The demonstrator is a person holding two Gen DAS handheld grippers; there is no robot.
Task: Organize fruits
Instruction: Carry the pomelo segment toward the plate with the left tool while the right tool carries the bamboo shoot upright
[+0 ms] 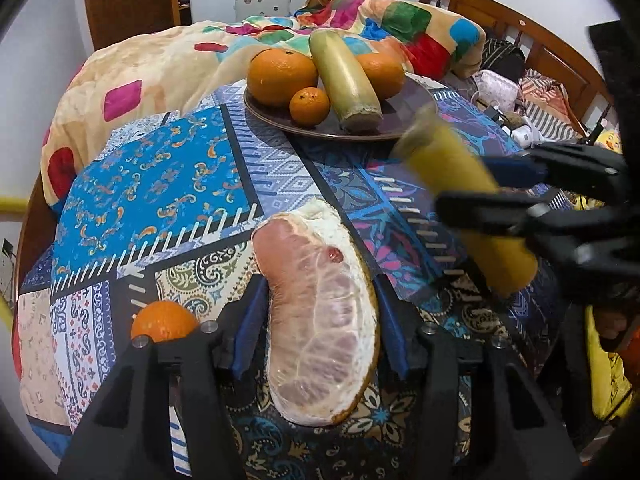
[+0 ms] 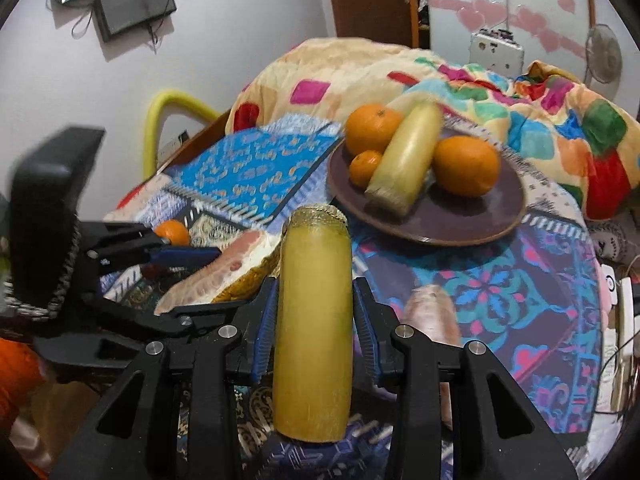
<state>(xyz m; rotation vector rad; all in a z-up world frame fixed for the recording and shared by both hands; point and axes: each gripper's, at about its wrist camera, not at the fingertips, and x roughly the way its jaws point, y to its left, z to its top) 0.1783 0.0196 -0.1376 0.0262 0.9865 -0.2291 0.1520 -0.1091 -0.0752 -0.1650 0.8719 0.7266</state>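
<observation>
Peeled pomelo wedge (image 1: 320,320), pinkish with white pith, lying between the left gripper (image 1: 320,300) jaws clamping it over the bed, right gripper (image 2: 314,312) jaws gripping a yellow sugarcane piece (image 2: 314,312) near the fruit plate (image 2: 460,220)

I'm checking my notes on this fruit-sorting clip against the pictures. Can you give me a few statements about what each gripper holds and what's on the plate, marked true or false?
1. The left gripper is shut on the pomelo segment. True.
2. The right gripper is empty. False: it grips a sugarcane piece.
3. The brown plate carries three oranges and a sugarcane piece. True.
4. Every orange is on the plate. False: a small orange lies on the patterned cloth.
5. The plate holds a pomelo segment. False: none is there.
</observation>
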